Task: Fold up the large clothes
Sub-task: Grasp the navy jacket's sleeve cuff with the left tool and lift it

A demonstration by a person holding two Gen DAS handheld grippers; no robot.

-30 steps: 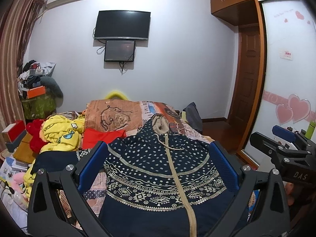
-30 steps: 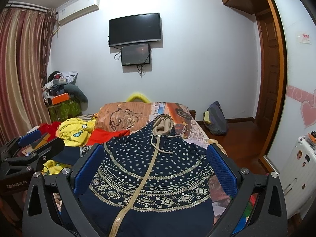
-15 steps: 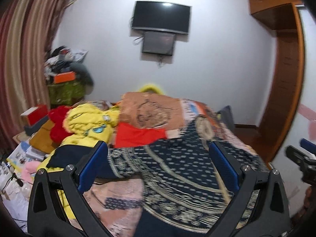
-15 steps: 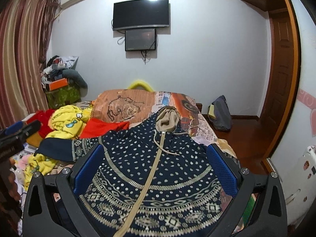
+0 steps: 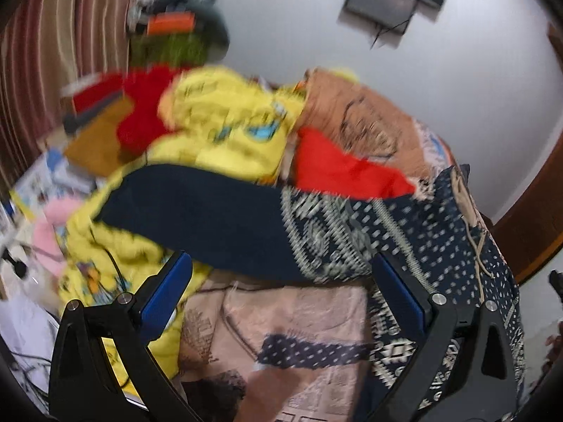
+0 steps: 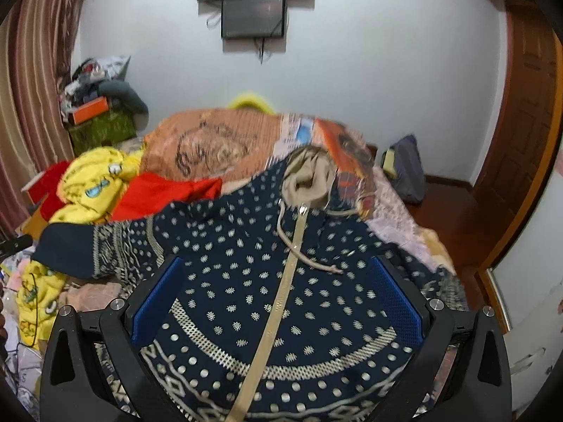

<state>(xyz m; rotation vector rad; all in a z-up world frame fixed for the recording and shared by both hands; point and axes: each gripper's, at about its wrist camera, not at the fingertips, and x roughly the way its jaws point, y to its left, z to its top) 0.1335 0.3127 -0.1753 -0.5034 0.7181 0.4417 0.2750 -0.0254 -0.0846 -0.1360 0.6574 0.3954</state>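
Observation:
A large navy hooded jacket (image 6: 281, 274) with cream dots, patterned bands and a beige zipper lies front-up on the bed. Its beige-lined hood (image 6: 308, 176) points to the far wall. Its left sleeve (image 5: 197, 218) stretches out to the left over the bedding. My left gripper (image 5: 281, 292) is open and empty, hovering just in front of that sleeve. My right gripper (image 6: 278, 299) is open and empty above the jacket's chest.
A yellow cartoon-print garment (image 5: 228, 123), a red garment (image 5: 337, 168) and an orange-brown printed blanket (image 6: 211, 144) lie behind the jacket. Clutter stands by the striped curtain (image 6: 31, 88) at left. A wooden door (image 6: 527, 105) is at right.
The left gripper has swung left and down from the jacket's body toward the left sleeve. The right gripper has dropped and moved closer over the jacket's chest. Both stayed open.

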